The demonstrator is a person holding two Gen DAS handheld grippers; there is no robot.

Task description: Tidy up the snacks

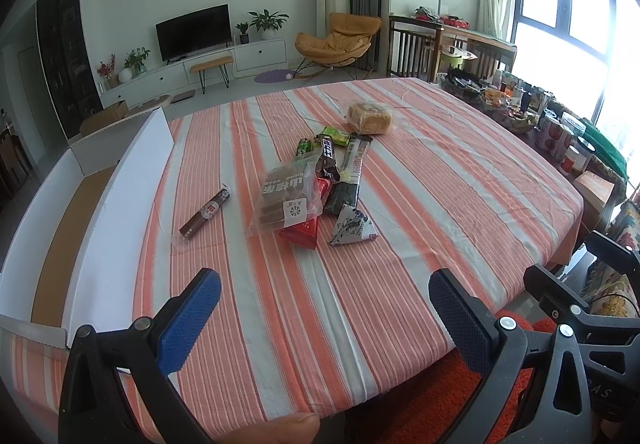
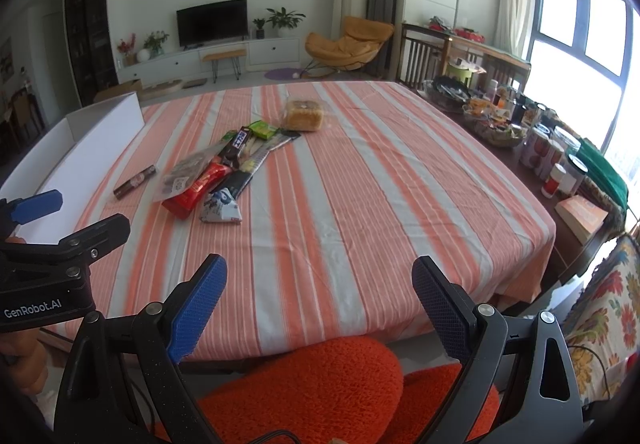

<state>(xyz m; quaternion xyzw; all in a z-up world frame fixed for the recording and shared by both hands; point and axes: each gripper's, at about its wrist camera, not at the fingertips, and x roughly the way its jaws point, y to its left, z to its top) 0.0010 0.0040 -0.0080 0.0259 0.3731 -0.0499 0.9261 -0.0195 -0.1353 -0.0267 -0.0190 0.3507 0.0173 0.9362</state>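
Spread wide and empty, the left gripper [image 1: 324,292] hovers over the tabletop [image 1: 440,196]; snacks [image 1: 316,180] lie piled at twelve o'clock, white box [image 1: 120,180] at ten. Right gripper [image 2: 320,284], likewise released, faces the same pile. Sorting seems unstarted.

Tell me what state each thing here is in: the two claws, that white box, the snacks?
Left claw: open, empty.
Right claw: open, empty.
White box: open, no snacks seen inside.
Snack pile: heaped on the tablecloth, unsorted.
Brown stick snack: lying apart, sealed.
Bread: wrapped, apart from the pile.
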